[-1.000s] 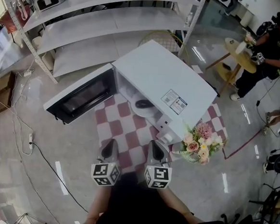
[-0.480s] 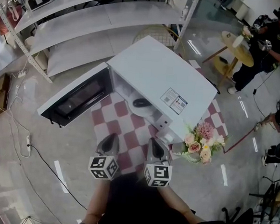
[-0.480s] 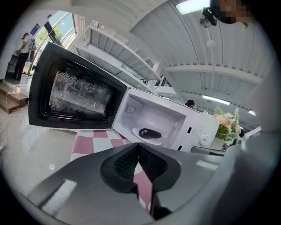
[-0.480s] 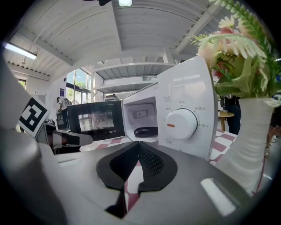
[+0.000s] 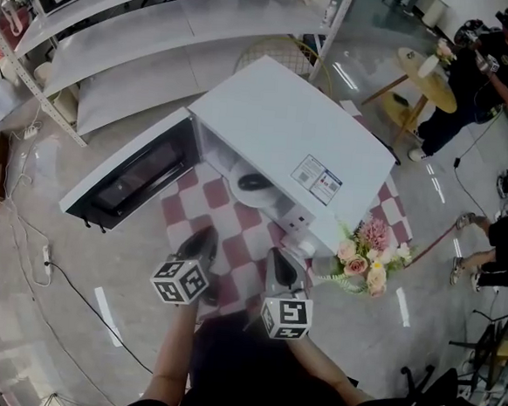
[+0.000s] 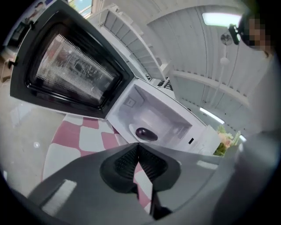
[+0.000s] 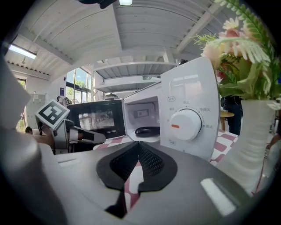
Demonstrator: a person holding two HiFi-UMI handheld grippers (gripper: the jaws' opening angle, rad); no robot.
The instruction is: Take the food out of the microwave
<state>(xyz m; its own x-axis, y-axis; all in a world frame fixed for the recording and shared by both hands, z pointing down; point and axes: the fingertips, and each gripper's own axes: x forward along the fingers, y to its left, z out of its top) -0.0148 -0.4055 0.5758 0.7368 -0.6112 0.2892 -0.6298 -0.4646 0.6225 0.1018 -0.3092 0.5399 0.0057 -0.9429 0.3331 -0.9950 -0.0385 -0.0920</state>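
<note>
Tilted leftward since earlier, the left gripper (image 5: 201, 240), like the right gripper (image 5: 276, 261), has its jaws pressed together, empty. One dark oval food item (image 5: 255, 183) lies mid-frame inside the one open microwave (image 5: 286, 126), its long axis running across the cavity.

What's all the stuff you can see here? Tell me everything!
microwave: one, white, on the cloth, door open
food: one, dark, on the plate
plate: one, white, inside the microwave
cloth: one, red-and-white checks, under the microwave
flowers: one bunch, pink, right of the microwave
shelves: one rack, white, behind the microwave
round table: one, yellow, far right
people: two, far right
left gripper: one, grey, shut, empty
right gripper: one, grey, shut, empty
</note>
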